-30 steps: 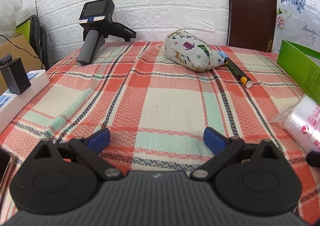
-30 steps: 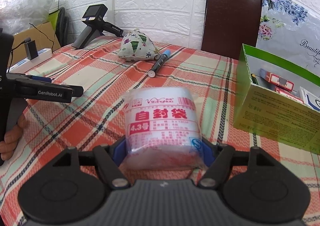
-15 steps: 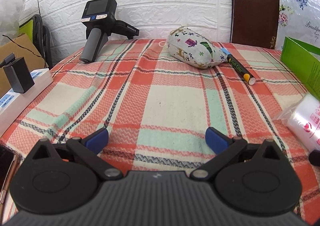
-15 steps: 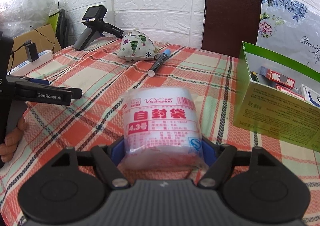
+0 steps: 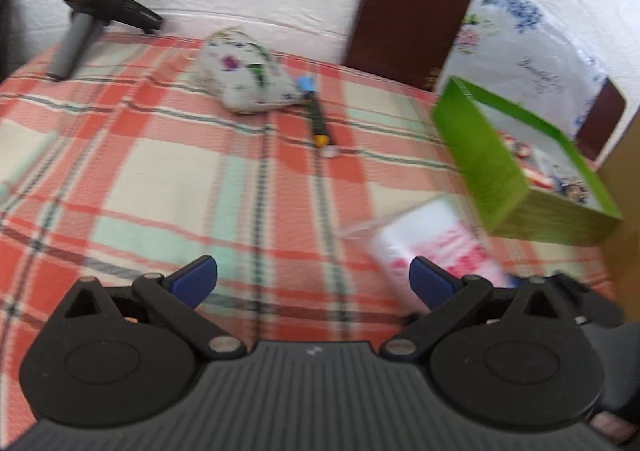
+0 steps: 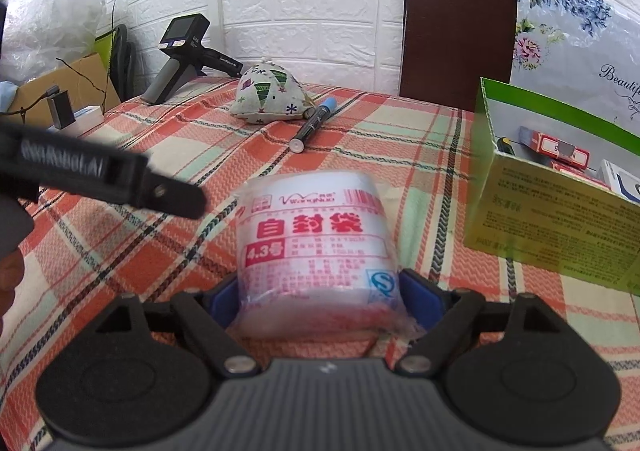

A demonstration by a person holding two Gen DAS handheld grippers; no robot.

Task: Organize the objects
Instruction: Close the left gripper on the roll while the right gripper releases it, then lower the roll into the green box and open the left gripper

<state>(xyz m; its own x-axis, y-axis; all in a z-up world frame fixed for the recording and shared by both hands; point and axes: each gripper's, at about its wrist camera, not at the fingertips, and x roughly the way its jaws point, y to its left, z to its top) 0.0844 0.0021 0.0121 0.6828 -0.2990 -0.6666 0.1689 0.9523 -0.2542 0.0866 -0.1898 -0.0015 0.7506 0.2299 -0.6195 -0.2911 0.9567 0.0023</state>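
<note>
Bag pack (image 6: 316, 247) between parted jaws — box (image 6: 552, 219) near.

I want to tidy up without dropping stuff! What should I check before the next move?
1. Pack of zip bags sits between the right gripper jaws, on the tablecloth: ok.
2. Grip is firm: cannot tell. The jaws have just been opening, and whether the pads press on the pack is unclear.
3. Left gripper open with nothing in it: ok.
4. Green box is open on top with some free space showing: ok.
5. Way to the box is free: ok, it stands to the right of the pack; the left gripper's finger hangs on the other side.
</note>
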